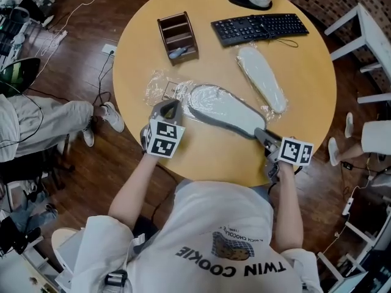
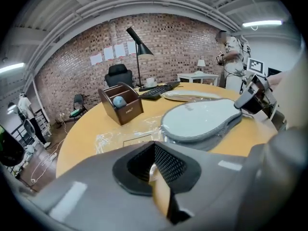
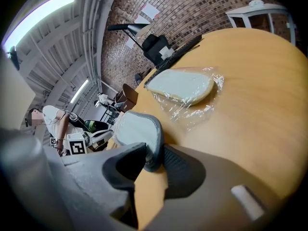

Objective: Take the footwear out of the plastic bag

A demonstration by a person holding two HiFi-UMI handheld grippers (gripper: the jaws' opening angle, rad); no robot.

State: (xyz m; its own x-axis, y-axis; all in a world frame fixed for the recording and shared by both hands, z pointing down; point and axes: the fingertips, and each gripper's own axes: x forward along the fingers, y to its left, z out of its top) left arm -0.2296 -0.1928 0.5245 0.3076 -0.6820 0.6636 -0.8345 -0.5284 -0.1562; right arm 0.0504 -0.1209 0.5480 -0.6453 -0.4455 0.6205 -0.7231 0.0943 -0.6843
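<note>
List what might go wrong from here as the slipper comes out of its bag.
1. The right tongs pinch only the heel rim of the slipper, so a hard tug may slip them off.
2. The left tongs are shut at the edge of the plastic bag, but their hold on the film is unclear. The bag may drag along with the slipper.

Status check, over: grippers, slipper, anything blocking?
Right gripper shut on flat grey slipper, heel end. Left gripper shut on clear plastic bag. Slipper's toe end looks inside bag. Nothing blocking; second bagged slipper lies apart.
</note>
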